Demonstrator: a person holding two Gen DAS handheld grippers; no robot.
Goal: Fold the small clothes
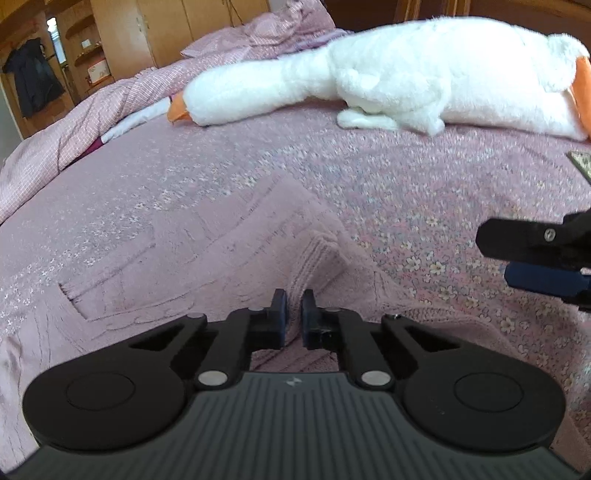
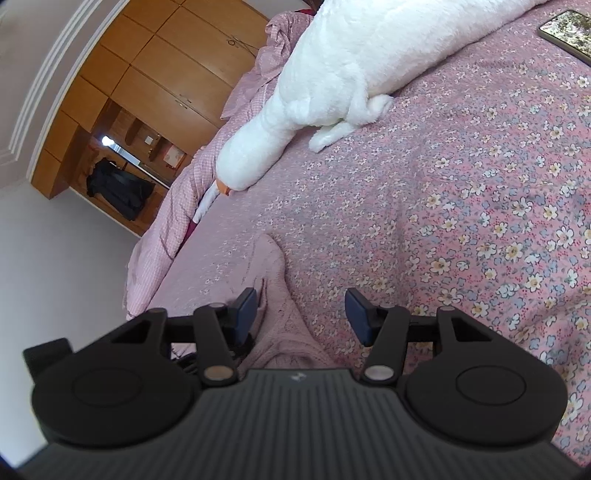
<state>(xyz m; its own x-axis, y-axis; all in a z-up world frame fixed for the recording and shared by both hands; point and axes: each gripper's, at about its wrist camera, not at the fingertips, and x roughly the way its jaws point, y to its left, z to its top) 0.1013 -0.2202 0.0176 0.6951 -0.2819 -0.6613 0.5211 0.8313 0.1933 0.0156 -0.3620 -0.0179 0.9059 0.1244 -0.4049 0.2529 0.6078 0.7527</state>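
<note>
A small pink knitted sweater point(image 1: 229, 251) lies spread on the floral bedsheet point(image 1: 424, 184), one sleeve reaching left. My left gripper point(image 1: 293, 314) is shut on a raised fold of the sweater near its ribbed edge, the knit pinched between the blue pads. In the right wrist view the same sweater point(image 2: 280, 321) bunches up between the fingers of my right gripper point(image 2: 301, 314), which stands open just above the knit. The right gripper point(image 1: 535, 258) also shows at the right edge of the left wrist view, over the sheet.
A large white plush goose point(image 1: 388, 74) lies across the far side of the bed. A pink checked duvet point(image 1: 74, 129) is heaped at the left. A phone point(image 2: 569, 29) rests on the sheet at far right. Wooden wardrobes point(image 2: 155, 66) stand beyond.
</note>
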